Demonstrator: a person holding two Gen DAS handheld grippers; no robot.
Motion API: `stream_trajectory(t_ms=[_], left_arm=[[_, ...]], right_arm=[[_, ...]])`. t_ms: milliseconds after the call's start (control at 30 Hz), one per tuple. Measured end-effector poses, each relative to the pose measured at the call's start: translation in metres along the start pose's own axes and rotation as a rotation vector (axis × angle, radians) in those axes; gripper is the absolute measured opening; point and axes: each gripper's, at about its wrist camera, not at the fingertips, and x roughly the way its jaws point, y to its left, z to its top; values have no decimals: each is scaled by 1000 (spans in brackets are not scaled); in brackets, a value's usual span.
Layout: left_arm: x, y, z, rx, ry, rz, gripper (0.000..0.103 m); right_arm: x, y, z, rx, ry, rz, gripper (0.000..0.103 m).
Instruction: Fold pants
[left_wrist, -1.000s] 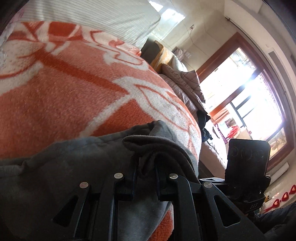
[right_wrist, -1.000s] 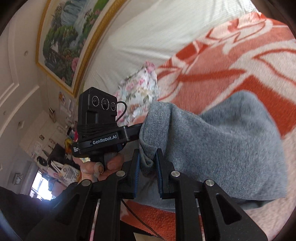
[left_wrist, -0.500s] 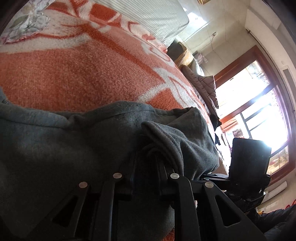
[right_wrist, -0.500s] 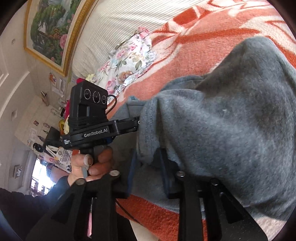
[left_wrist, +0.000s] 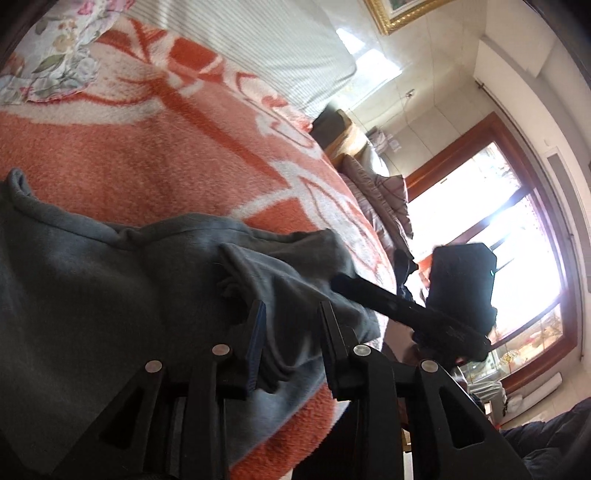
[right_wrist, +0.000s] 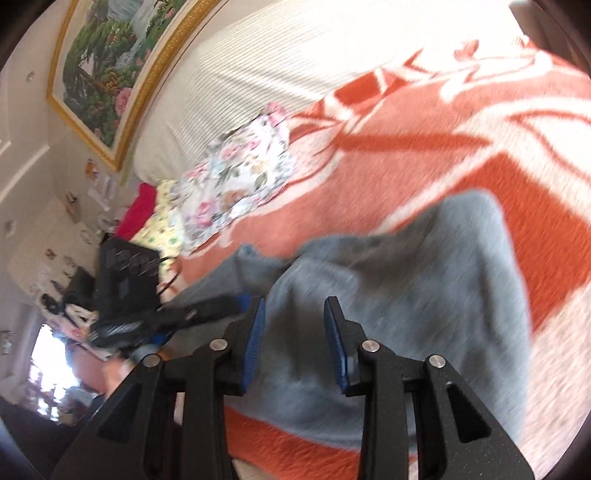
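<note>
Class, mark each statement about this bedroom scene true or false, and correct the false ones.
1. The pants are grey. True.
2. The pants lie on a plain blue sheet. False: they lie on an orange and white blanket.
3. A gold-framed painting hangs on the wall. True.
4. The floral cloth covers the pants. False: it lies apart from them, further up the bed.
5. The right hand-held gripper has red pads. False: they are blue.
</note>
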Motion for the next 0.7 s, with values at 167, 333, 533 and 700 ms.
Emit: stream_trajectory(t_ms=[167,333,533,700], left_arm=[[22,-6,-20,34,76,69,37],[33,17,-40,-54,125,70,36],[-3,22,-49,-100,62,96,43],[-47,36,-61,-203,-30,81,43]], right_arm=[[22,-5,4,-25,54,-77,33],[47,-12,-11,-11,146,-97,33],[39,11,0,-65,122,-82,33],[50,42,11,-126,131,-46,33]])
